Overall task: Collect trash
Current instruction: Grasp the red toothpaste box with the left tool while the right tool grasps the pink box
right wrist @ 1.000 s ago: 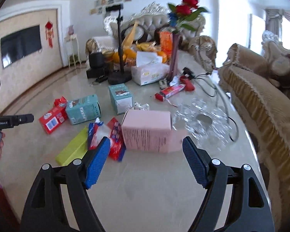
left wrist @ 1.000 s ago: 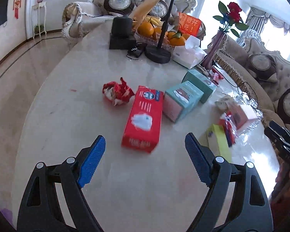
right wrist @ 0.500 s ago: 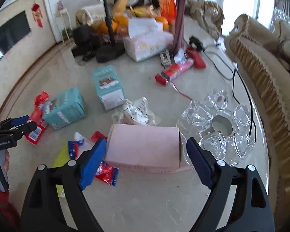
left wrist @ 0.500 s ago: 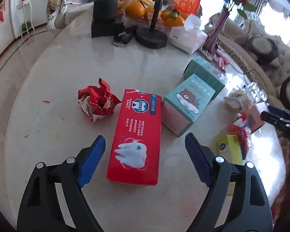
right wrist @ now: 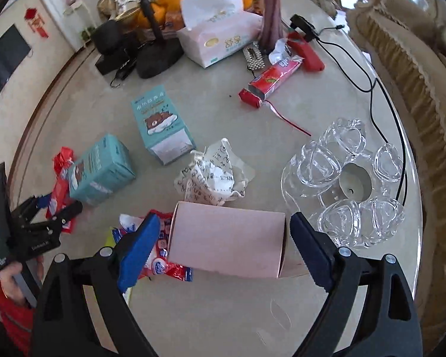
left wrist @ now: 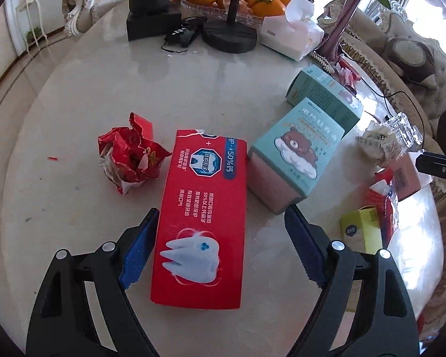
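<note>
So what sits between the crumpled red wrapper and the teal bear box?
The red toothpaste box lies between the crumpled red wrapper and teal bear box, seen from the left wrist.

red toothpaste box (left wrist: 200,217), pink box (right wrist: 227,242), teal cartons (left wrist: 294,154)

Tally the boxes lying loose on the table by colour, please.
Teal bear-print boxes: 2
Red toothpaste boxes: 2
Pink box: 1
Yellow-green box: 1
Total: 6
</note>
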`<state>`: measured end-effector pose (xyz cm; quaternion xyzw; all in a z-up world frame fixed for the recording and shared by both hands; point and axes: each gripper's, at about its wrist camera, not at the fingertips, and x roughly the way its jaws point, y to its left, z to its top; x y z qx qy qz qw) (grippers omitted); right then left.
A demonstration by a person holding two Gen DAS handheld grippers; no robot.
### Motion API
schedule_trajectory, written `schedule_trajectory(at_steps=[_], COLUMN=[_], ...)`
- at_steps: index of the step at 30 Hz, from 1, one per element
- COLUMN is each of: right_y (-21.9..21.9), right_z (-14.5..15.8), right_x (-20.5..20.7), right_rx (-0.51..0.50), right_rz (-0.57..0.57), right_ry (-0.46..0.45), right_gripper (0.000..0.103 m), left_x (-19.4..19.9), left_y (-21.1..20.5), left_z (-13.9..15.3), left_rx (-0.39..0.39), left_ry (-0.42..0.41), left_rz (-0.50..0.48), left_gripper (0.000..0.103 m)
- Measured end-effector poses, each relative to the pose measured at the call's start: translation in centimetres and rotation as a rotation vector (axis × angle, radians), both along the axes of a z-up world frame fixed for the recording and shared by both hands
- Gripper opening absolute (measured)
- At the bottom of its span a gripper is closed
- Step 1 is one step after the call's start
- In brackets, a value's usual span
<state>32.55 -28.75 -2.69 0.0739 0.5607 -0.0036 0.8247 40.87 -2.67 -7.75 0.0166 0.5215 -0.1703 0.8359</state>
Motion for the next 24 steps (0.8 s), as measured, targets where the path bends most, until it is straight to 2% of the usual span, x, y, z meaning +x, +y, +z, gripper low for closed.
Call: schedule_trajectory(at_steps=[4,10,16,18,19,20,21,24], right_y=[0.0,0.6,1.4,1.6,1.7,1.7,1.6,1.5], right_z=[-0.7,-1.9,-2.3,-2.5,-2.6,-2.6,-2.5,-2.1], right_x=[0.3,0.7,0.9,0.9,0.9,0.8,0.7,0.0], right_rx=[-0.040,-0.042,-0.091,-0.116,-0.136,-0.142,-0.135,-0.122], right_rz=[-0.015,-0.006,0.007,0.021,0.025,0.026,0.026,0.020], right_ry=[0.034,0.082,0.081,0.085,0.083,0.074,0.063,0.031], right_gripper=[0.091,0.094,0.094,0.093,0.090,0.082,0.078,0.078], left_x=[0.0,0.2,0.1,0.0,-0.1,-0.4,-0.5,-0.9], left_y=[-0.2,-0.7,-0.7,-0.8,-0.9,-1.0,-0.9,-0.5], left_z=[0.0,-0.4,-0.5,-0.8,-0.9,-0.9,-0.7,-0.6], left_rx=[0.018,0.049,0.068,0.106,0.127,0.176,0.170,0.162], left_ry=[0.000,0.010,0.001,-0.007,-0.011,-0.045,-0.056,-0.048], left_rz=[-0.007,-0.014,-0.003,0.004,0.002,0.006,0.003,0.006], left_gripper=[0.082,0.082,0.082,0.081,0.071,0.049,0.047,0.047])
